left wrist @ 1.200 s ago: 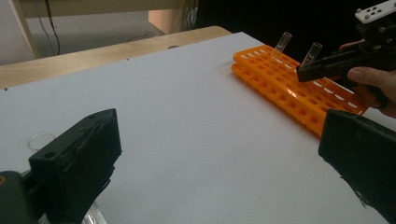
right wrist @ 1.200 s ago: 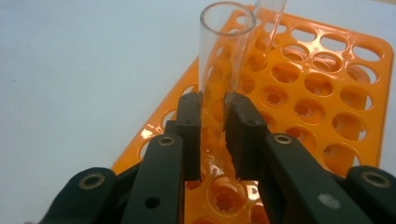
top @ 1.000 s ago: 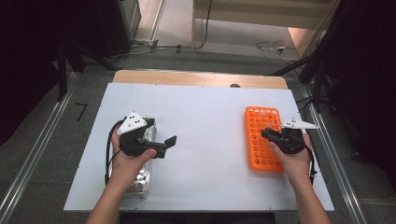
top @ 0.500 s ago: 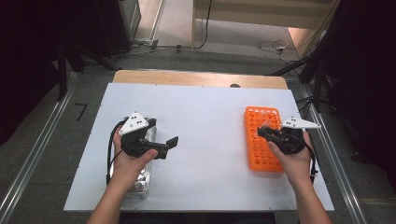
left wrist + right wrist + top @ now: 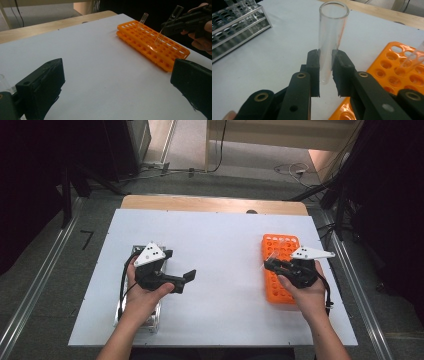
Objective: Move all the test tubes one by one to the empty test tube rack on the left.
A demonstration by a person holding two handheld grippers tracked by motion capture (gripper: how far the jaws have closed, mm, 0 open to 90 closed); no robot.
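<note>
An orange tube rack [image 5: 286, 242] lies flat at the table's right side. My right gripper [image 5: 270, 265] hovers over its left edge, shut on a clear empty test tube [image 5: 333, 37] held upright between the jaws [image 5: 325, 62]. In the left gripper view the held tube [image 5: 172, 20] slants down toward the rack's holes [image 5: 152, 42]. Another clear tube [image 5: 144, 18] stands in the rack's far end. My left gripper [image 5: 187, 279] rests on the left of the table, open, with nothing between its jaws [image 5: 117, 92].
A metal wire tube rack [image 5: 229, 25] holding clear tubes sits under the left hand at the table's front left [image 5: 150, 320]. A white board [image 5: 220, 245] covers the table, with a wooden strip [image 5: 210, 204] along its far edge.
My right gripper has moved left with the tube, from the rack's right part to its left edge. The left gripper has hardly moved.
</note>
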